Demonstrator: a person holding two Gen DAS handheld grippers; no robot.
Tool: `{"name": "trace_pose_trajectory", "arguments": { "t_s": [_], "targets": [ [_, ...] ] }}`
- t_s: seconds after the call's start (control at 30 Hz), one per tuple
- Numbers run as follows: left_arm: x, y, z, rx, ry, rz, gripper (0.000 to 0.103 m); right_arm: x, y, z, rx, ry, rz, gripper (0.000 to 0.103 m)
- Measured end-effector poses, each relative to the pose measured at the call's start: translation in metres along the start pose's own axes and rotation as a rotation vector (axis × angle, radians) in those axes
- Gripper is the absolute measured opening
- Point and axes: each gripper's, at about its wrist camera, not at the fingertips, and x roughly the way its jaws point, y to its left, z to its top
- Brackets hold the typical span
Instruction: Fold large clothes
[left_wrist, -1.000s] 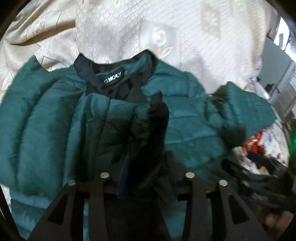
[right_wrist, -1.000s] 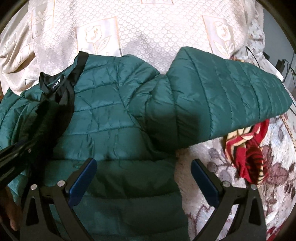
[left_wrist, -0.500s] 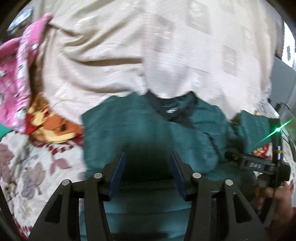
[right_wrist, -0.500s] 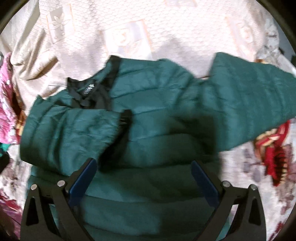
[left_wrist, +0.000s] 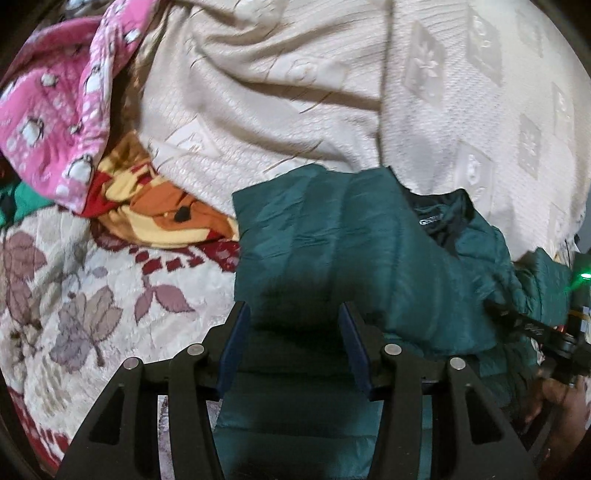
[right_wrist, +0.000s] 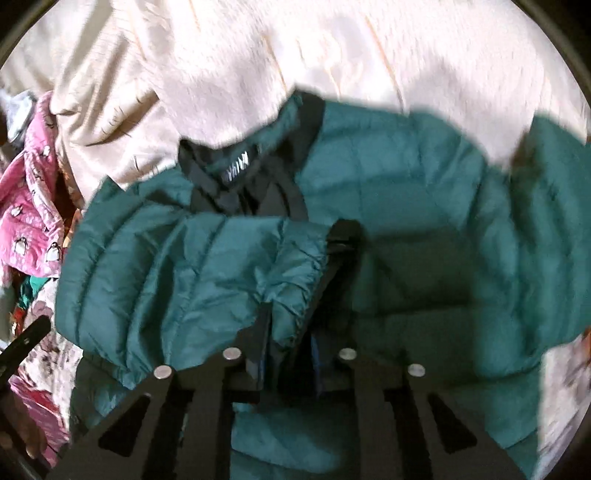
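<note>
A dark green quilted jacket (left_wrist: 332, 236) with a black collar (right_wrist: 236, 171) lies front up on the bed. One sleeve is folded across its chest, and its gathered cuff (right_wrist: 295, 266) ends near the middle. My right gripper (right_wrist: 290, 332) is shut on that cuff's edge, with fabric bunched between the fingers. My left gripper (left_wrist: 293, 314) hovers over the jacket's lower left part, open, with nothing between its blue pads. The other sleeve (right_wrist: 546, 192) stretches out to the right. The right gripper (left_wrist: 535, 328) and the hand holding it show at the left wrist view's right edge.
A cream embossed bedspread (left_wrist: 295, 92) lies beyond the collar. A pink printed cloth (left_wrist: 55, 110) and an orange and yellow blanket (left_wrist: 159, 214) are heaped at the left. A floral cover (left_wrist: 74, 295) lies under the jacket's left side.
My left gripper let go of the sleeve cuff it had laid over the chest and drew back to the left. My right gripper moved left over the jacket and closed on that cuff.
</note>
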Motion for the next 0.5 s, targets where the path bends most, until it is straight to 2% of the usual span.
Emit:
{"name": "trace_pose_trajectory", "arguments": {
  "t_s": [0.1,0.17,0.37,0.5],
  "targets": [
    [0.008,0.003,-0.001,-0.015,0.006,0.010,0.027,-0.024,0.000,0.012,-0.096,-0.094,-0.108,0.015],
    [0.013,0.004,-0.001,-0.019,0.009,0.014,0.027,-0.034,-0.010,0.021,-0.099,-0.123,-0.145,0.015],
    [0.024,-0.002,-0.004,-0.005,0.025,0.016,0.027,-0.021,-0.038,0.036,-0.055,-0.124,-0.201,0.014],
    [0.026,-0.004,-0.002,0.011,0.016,0.037,0.027,-0.005,-0.047,0.036,-0.086,-0.113,-0.292,0.014]
  ]
}}
